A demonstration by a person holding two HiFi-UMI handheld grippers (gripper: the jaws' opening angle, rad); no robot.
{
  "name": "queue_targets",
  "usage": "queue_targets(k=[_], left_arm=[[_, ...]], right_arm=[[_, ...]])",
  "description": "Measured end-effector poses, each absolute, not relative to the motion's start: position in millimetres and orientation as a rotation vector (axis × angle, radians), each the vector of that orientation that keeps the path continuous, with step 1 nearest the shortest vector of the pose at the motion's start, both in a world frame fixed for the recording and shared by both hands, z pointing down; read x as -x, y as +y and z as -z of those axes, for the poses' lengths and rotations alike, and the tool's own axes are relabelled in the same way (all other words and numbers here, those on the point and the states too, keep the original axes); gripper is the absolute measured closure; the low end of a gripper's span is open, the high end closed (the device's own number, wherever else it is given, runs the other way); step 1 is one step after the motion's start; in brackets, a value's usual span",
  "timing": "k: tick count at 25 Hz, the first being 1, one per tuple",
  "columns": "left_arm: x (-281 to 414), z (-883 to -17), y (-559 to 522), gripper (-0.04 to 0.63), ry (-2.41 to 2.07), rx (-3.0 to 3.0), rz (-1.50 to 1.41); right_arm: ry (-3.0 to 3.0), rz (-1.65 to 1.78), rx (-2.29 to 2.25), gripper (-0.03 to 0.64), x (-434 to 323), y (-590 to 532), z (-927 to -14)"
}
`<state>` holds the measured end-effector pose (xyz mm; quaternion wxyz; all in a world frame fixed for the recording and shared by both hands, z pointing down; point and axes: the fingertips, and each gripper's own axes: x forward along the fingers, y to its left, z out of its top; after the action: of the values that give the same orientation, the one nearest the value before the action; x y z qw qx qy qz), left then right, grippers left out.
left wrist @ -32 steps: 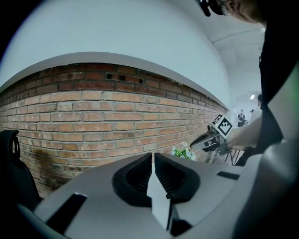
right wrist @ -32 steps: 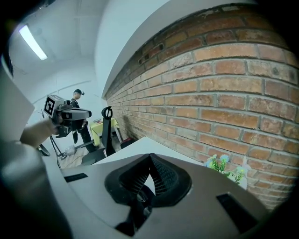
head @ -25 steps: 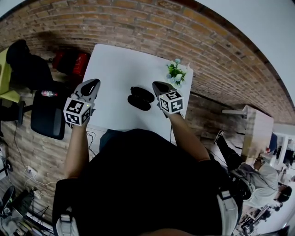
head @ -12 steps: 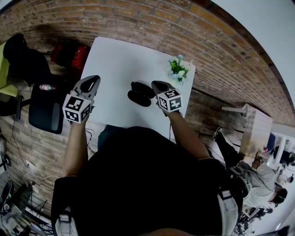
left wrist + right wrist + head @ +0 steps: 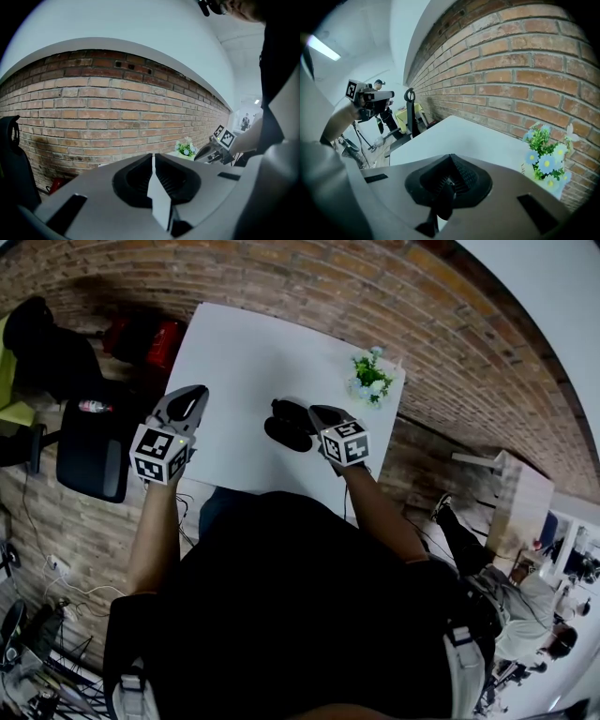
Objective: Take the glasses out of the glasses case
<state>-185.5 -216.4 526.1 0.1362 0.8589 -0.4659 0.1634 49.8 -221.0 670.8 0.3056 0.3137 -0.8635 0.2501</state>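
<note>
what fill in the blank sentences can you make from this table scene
1. The black glasses case lies on a ___ table.
2. Of the left gripper and the right gripper, the ___ one is nearer the glasses case.
3. The flowers stand at the table's corner by the ___ wall.
Missing words: white; right; brick

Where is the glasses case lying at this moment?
In the head view, the dark glasses case lies on the right half of the white table, just left of the right gripper and nearer than the flower pot.
</note>
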Motion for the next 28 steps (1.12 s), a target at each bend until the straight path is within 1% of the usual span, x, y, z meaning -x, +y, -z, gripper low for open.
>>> queue_targets(k=[12,28], left_arm=[[192.9,-548.0,-225.8,0.569,-1.317,-2.473,-0.487],[183.2,-574.5,-226.7,0.57,-1.236,-2.448,-0.487]], right_arm=[[-2.228,-0.7,-0.802,0.591,-49.4,-217.5,-704.8],[-2.126,-0.736,-0.721,0.575,-49.0,-207.3,-746.1]])
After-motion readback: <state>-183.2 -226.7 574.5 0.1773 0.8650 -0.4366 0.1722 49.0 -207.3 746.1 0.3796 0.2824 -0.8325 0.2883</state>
